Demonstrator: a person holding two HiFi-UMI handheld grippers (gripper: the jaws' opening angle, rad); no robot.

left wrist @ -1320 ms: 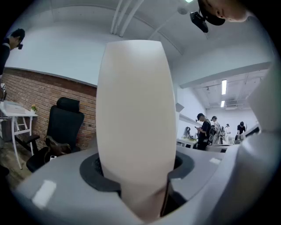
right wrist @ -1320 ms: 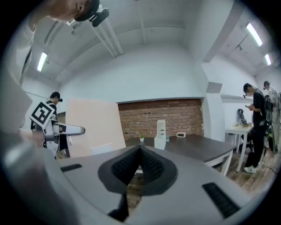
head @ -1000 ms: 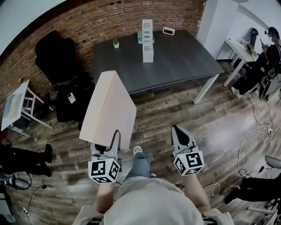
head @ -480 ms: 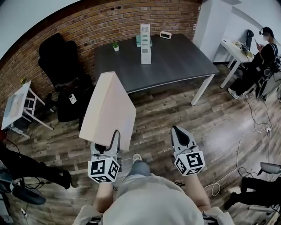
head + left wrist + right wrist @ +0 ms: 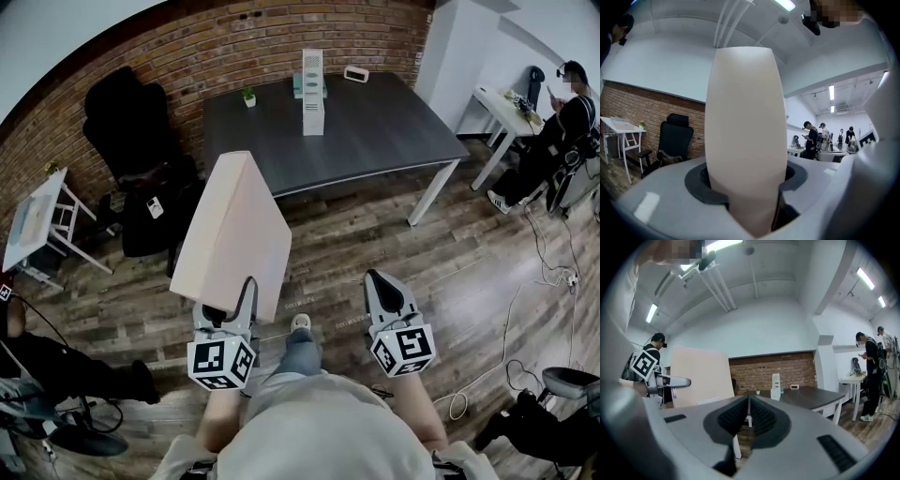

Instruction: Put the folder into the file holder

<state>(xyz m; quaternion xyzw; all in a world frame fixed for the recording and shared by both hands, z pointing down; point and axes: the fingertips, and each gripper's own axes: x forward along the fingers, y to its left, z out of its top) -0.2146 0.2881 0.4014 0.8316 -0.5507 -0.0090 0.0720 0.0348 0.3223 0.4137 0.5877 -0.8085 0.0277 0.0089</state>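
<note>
My left gripper (image 5: 246, 292) is shut on the lower edge of a wide beige folder (image 5: 234, 234), which stands up and forward from it. In the left gripper view the folder (image 5: 745, 136) fills the middle between the jaws. My right gripper (image 5: 385, 289) is shut with nothing in it, level with the left one, above the wooden floor. A white file holder (image 5: 313, 79) stands upright on the dark grey table (image 5: 375, 131) well ahead of both grippers. In the right gripper view the file holder (image 5: 776, 386) shows small and far, with the folder (image 5: 701, 376) at left.
On the table stand a small potted plant (image 5: 249, 96), a teal box (image 5: 298, 82) and a small white clock (image 5: 356, 73). A black office chair (image 5: 122, 122) is left of the table. A white side table (image 5: 33, 225) is at far left. People stand at right and lower left. Cables lie on the floor.
The grippers and folder keep their places. The table sits slightly nearer in view than a second ago. The person at lower left has shifted.
</note>
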